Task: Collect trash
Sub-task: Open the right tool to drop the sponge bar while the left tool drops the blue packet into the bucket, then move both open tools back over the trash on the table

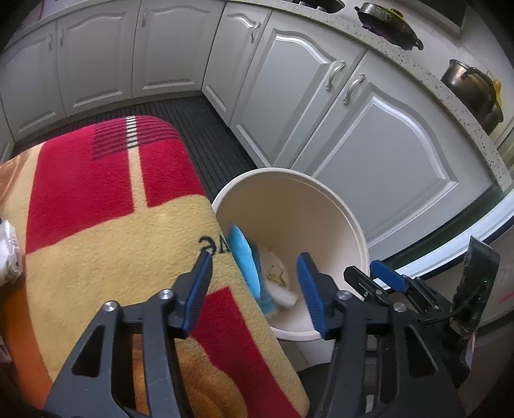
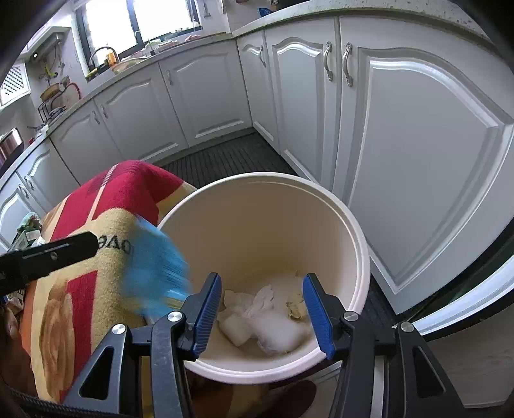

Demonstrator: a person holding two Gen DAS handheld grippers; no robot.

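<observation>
One cream bin point(image 2: 359, 238) sits at centre frame, with one blurred blue packet point(image 2: 154, 270) at its left rim. One red and yellow blanket point(image 1: 96, 205) fills the left. Two dark pots point(image 1: 388, 24) stand on the counter, upper right. Two grippers point(image 1: 257, 289) show at the bottom.

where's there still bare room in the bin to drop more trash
Free: the far half of the bin, bare floor and wall below the rim toward the cabinets. Crowded: the near side, with white tissues and the blue packet by the blanket.
</observation>
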